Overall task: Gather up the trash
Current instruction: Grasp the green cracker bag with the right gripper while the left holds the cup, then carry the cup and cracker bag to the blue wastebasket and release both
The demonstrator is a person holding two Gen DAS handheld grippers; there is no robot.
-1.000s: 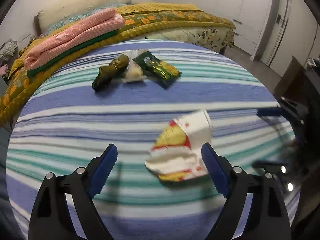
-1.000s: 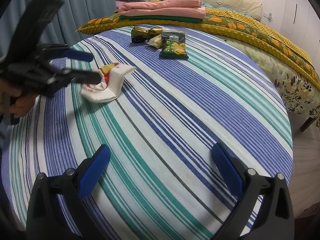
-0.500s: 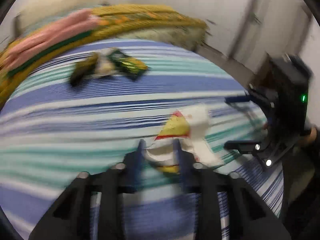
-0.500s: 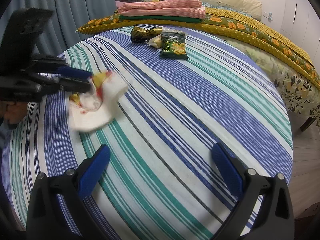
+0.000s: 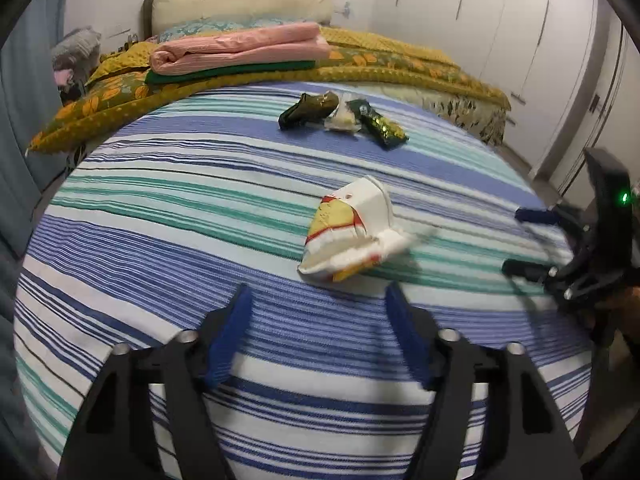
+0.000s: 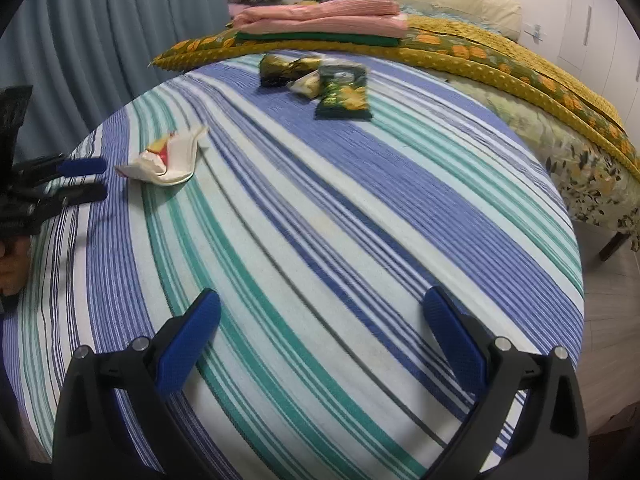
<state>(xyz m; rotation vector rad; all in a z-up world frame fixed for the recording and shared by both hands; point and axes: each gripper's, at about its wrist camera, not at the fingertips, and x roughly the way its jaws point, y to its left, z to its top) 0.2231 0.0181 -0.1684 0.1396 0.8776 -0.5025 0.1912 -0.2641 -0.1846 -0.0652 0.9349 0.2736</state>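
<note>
In the left wrist view, the left tongs (image 5: 318,308) stand at the bottom centre of the frame. Their two blue fingers (image 5: 230,332) are spread apart and hold nothing. A crumpled white, yellow and red wrapper (image 5: 352,236) lies on the striped surface (image 5: 160,216) just above them, a little right of the middle of the frame, and it does not touch either finger.

In the upper middle of the same view, three other pieces of trash lie close together: a dark twisted wrapper (image 5: 308,109), a small pale wrapper (image 5: 343,119) and a green snack packet (image 5: 380,127). The pale one lies between the other two. Behind them, near the top of the frame, a folded pink cloth (image 5: 240,46) rests on a yellow bed cover (image 5: 400,66).

In the right wrist view, the right tongs (image 6: 322,330) are at the bottom of the frame, wide open and empty above the stripes. The crumpled wrapper (image 6: 166,158) is at the middle left there, just beside the tips of the left tongs (image 6: 82,180) at the left edge. The green snack packet (image 6: 344,94) is in the upper middle, well apart from the right tongs.
</note>
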